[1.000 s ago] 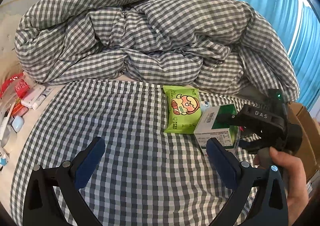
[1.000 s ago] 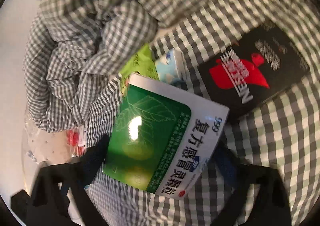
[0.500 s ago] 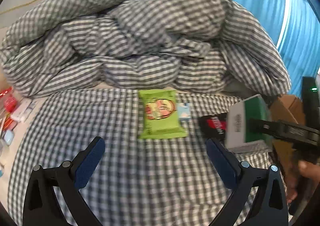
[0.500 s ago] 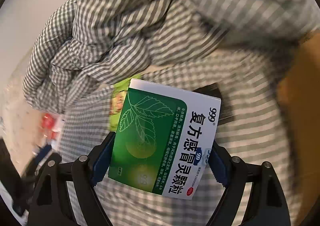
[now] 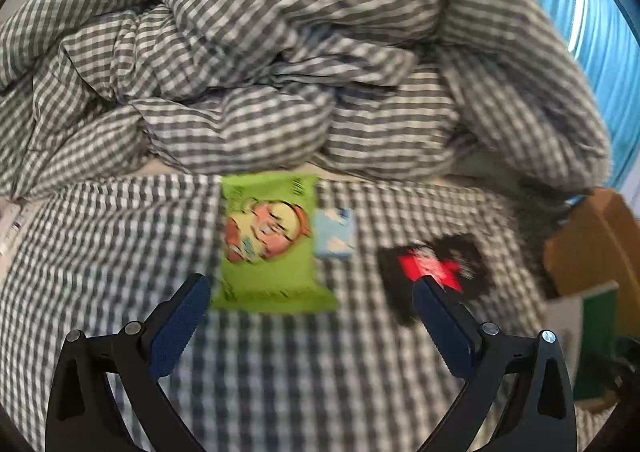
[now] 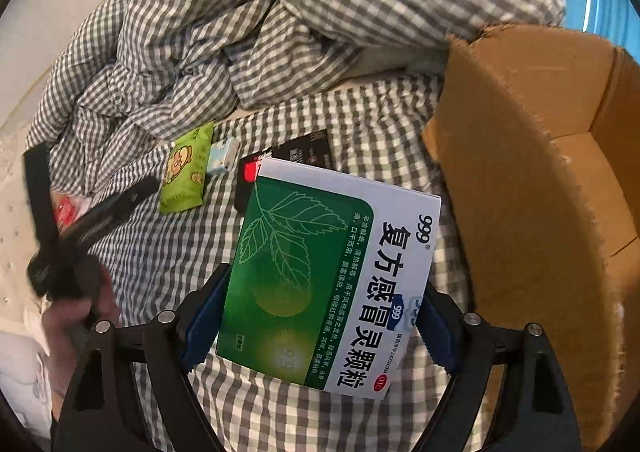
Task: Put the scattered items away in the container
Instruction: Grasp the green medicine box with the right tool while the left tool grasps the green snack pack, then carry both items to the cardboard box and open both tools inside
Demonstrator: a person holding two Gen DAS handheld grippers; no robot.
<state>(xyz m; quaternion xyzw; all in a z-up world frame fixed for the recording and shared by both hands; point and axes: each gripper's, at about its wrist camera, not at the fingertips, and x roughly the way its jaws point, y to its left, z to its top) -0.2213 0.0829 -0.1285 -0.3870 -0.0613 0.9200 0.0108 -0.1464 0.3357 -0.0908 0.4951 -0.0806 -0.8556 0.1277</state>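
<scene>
Medicine box [image 6: 332, 276], green and white, sits clamped between the blue pads of the right tongs [image 6: 320, 316], held above the checked bed sheet [image 6: 168, 252]. Only the right wrist view shows its printed face with the leaf drawing; in the left wrist view just a green and white sliver of it [image 5: 592, 328] appears at the far right edge. The carton [image 6: 540, 187], open and brown, stands just right of the right tongs, and that view looks into its inner walls. From the left wrist view only a brown corner of the carton [image 5: 592, 236] shows, beyond and right of the left tongs [image 5: 312, 300].

Left tongs stand wide open with nothing between the pads. Ahead of them, between the fingers, lies a green packet [image 5: 268, 244], blurred, with a small pale blue pack [image 5: 334, 232] touching its right side. A black packet [image 5: 436, 268] with a red mark lies just ahead of the right finger. The right wrist view shows the same three beyond the box: green packet [image 6: 186, 171], blue pack [image 6: 222, 157] and black packet [image 6: 308, 149], the last partly hidden behind the box. That view alone shows the left hand [image 6: 80, 316] gripping its tool. A rumpled checked duvet [image 5: 280, 51] fills the far side in both views.
</scene>
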